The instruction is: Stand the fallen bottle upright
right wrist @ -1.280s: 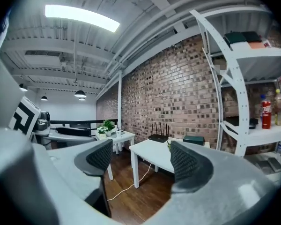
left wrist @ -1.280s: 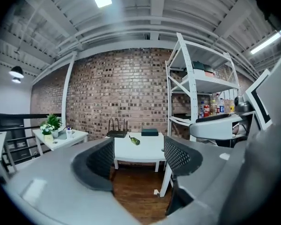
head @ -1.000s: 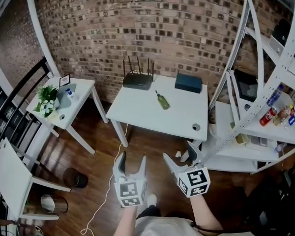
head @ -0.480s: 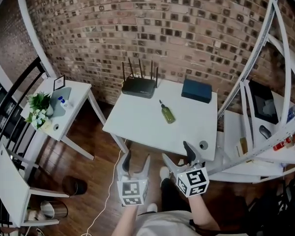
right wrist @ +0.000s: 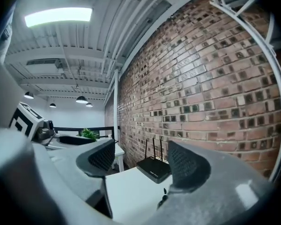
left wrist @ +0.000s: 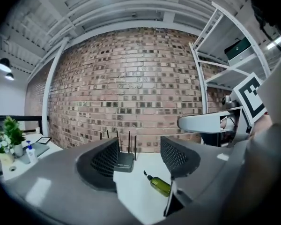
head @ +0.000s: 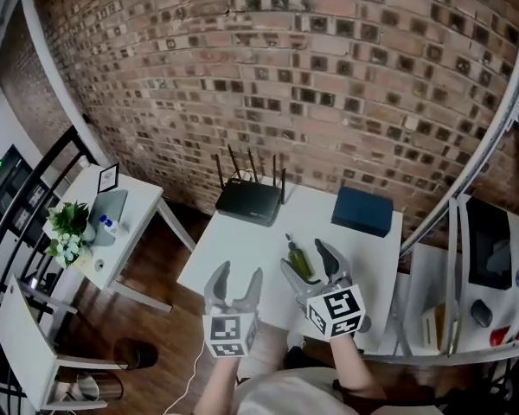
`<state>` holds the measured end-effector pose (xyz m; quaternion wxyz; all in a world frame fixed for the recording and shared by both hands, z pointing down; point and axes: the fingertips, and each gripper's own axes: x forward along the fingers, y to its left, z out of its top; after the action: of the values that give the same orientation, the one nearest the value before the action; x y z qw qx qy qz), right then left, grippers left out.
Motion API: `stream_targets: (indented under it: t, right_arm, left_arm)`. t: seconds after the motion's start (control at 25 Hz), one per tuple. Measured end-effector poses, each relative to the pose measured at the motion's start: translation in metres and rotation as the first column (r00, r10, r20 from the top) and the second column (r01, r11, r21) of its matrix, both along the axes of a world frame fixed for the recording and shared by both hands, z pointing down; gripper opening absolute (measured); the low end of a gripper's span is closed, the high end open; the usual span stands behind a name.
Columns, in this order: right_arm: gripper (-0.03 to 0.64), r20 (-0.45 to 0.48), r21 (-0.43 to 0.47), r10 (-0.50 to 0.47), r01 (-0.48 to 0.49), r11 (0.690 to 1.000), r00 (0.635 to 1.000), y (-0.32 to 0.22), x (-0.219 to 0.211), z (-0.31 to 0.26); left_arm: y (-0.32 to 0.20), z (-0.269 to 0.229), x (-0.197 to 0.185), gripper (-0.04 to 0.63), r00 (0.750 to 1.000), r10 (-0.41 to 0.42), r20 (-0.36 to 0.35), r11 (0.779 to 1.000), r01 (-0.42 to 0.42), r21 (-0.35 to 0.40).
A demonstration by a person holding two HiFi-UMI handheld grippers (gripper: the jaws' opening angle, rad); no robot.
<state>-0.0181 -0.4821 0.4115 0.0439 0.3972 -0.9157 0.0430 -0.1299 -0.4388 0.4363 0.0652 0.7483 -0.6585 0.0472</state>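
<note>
A green bottle [head: 297, 260] with a dark cap lies on its side on the white table [head: 233, 245]. In the head view my right gripper [head: 307, 264] hovers over it, jaws wide, closing a little, with nothing between them. The right gripper view shows only the bottle's cap [right wrist: 165, 193] past the right jaw. My left gripper [head: 237, 275] is over the table's front left, jaws closing and empty. From the left gripper view the bottle [left wrist: 159, 185] lies ahead and to the right of the left gripper [left wrist: 139, 156].
A black router [head: 249, 200] with antennas and a dark blue box [head: 363, 210] sit at the table's back by the brick wall. A side table with a plant [head: 69, 229] stands left; a white shelf rack [head: 467, 249] stands right.
Both grippers have travelled forward from over the wooden floor to over the table. The left jaws have narrowed. The bottle has not moved.
</note>
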Motion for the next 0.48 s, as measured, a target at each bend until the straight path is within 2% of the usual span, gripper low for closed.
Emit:
stream_targets:
  t: [0.2,0.36,0.48]
  right_arm:
    - [0.339,-0.027,-0.076,0.022,-0.024,0.997,0.999,-0.060,0.024,0.040]
    - [0.339,-0.046,-0.188,0.042,-0.050,0.981,0.998,-0.086,0.034,0.084]
    - [0.328,-0.079,-0.245,0.029,-0.047,0.968,0.996,-0.101,0.026,0.109]
  left_arm:
    - [-0.051,0.029,0.003,0.302,0.999,-0.045,0.006,0.998,0.046,-0.046]
    - [-0.069,0.062,0.008,0.302,1.000,-0.027,-0.007,0.991,0.026,-0.133]
    - [-0.085,0.083,0.006,0.296,1.000,-0.003,-0.018,0.983,0.000,-0.184]
